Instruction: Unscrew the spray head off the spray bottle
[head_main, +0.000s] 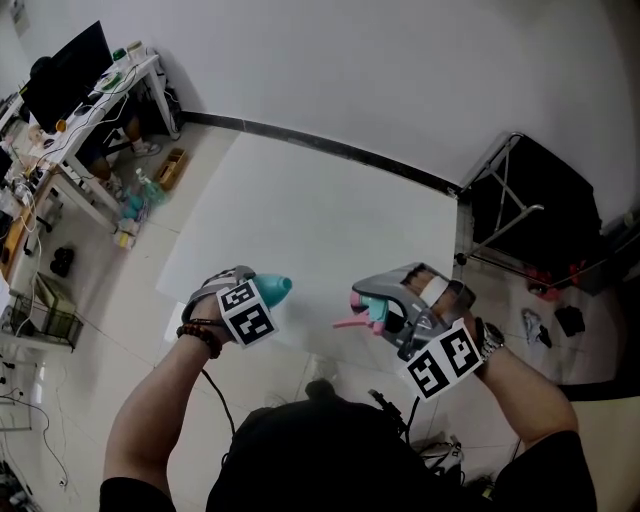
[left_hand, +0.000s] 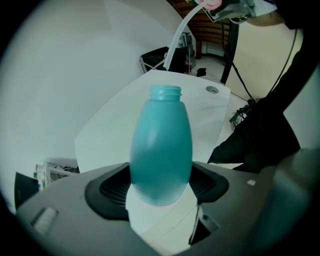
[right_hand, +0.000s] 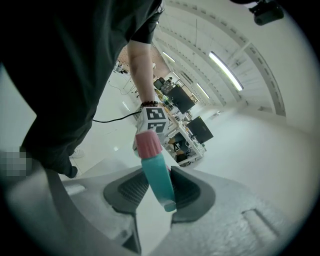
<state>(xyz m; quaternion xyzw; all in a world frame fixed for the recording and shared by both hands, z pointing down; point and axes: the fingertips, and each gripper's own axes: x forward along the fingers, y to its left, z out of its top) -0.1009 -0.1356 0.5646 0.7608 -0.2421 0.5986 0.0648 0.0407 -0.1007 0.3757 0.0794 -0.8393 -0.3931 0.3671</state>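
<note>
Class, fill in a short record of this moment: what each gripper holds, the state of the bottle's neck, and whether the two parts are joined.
Left gripper: shut on the teal bottle
Right gripper: shut on the spray head
Bottle neck: open, threads bare
Parts: separated, held apart in the air
Task state: spray head already off

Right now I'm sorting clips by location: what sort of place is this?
Probably an office or lab workroom: a cluttered desk with a monitor stands by the wall, a white table sits on a tiled floor, and a strip light runs overhead.
</note>
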